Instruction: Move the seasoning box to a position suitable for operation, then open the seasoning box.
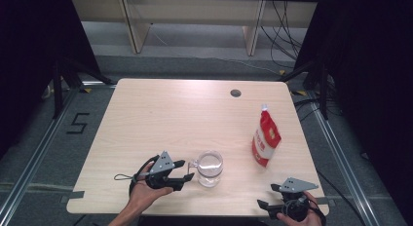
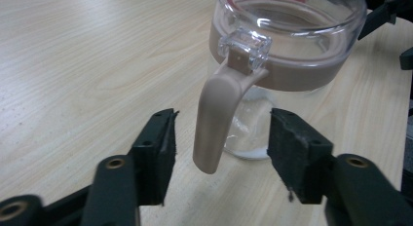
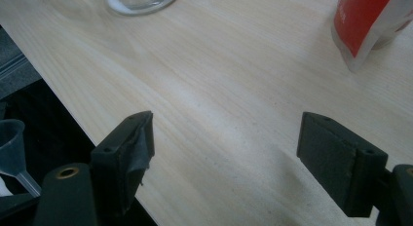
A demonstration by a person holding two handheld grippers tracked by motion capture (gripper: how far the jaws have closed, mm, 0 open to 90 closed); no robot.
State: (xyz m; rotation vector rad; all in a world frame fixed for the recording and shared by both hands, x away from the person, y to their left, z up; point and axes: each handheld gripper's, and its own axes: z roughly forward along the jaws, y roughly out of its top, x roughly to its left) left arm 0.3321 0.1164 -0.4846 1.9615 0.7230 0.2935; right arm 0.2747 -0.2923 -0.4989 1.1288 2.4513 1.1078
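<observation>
Glass jug (image 2: 292, 50), curved beige handle (image 2: 216, 123) between parted left gripper (image 2: 221, 153) pads, untouched, right gripper (image 3: 226, 158) wide.

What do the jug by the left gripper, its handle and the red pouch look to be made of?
Jug: clear glass or hard plastic, glossy; the table shows through it. Handle: matte beige plastic, opaque and smoothly moulded, as is the band around the rim. Red pouch: thin flexible plastic film, slightly shiny and creased, with a white spout on top.

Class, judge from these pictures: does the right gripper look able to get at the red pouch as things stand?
Probably yes. The right gripper has open, empty jaws, and bare table lies between it and the red pouch; the glass jug stands off to the side.
</observation>
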